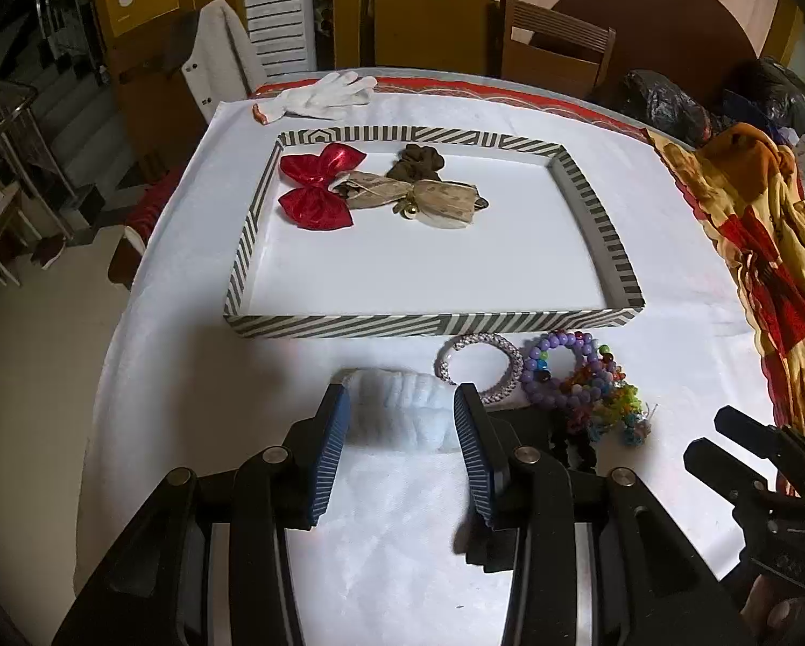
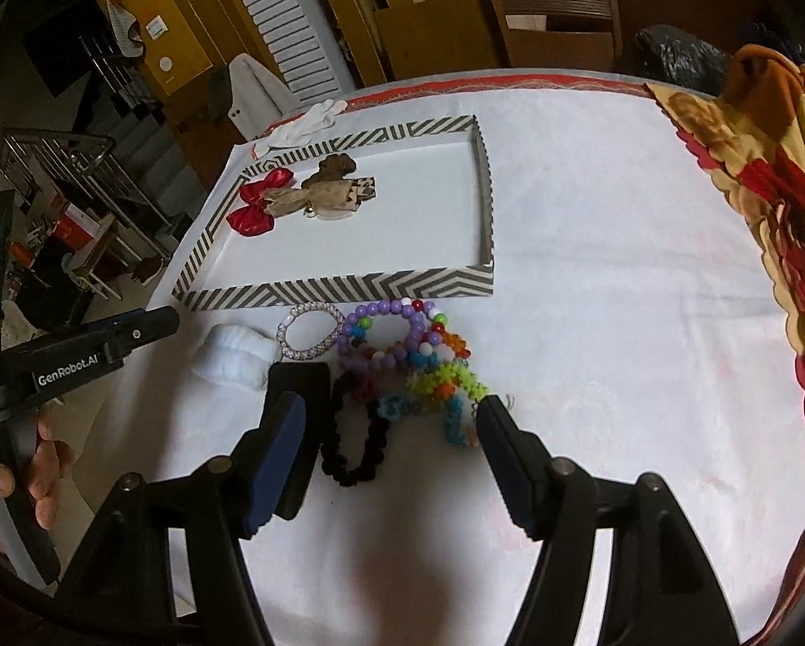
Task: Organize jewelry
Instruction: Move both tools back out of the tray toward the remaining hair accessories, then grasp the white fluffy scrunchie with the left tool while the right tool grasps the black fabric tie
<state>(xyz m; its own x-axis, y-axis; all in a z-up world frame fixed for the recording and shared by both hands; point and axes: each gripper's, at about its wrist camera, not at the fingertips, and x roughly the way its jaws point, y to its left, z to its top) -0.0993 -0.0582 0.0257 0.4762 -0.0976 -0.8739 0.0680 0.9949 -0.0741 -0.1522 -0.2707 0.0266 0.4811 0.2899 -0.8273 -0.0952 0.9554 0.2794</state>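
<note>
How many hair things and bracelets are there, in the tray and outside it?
In the striped tray:
Bows: 2, a red bow and a tan bow
Brown scrunchie: 1

On the tablecloth:
White scrunchie: 1
Black scrunchie: 1
Sparkly bracelet: 1
Bead bracelet pile: tangled, cannot count

Total: 6 clear things, plus the pile.

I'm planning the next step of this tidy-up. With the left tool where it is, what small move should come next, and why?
Probably ease the left tool forward and close on the white scrunchie. Its jaws are open, with the scrunchie lying on the table between the tips, not yet gripped. The striped tray just beyond already holds the red bow, with bare floor for more.
</note>
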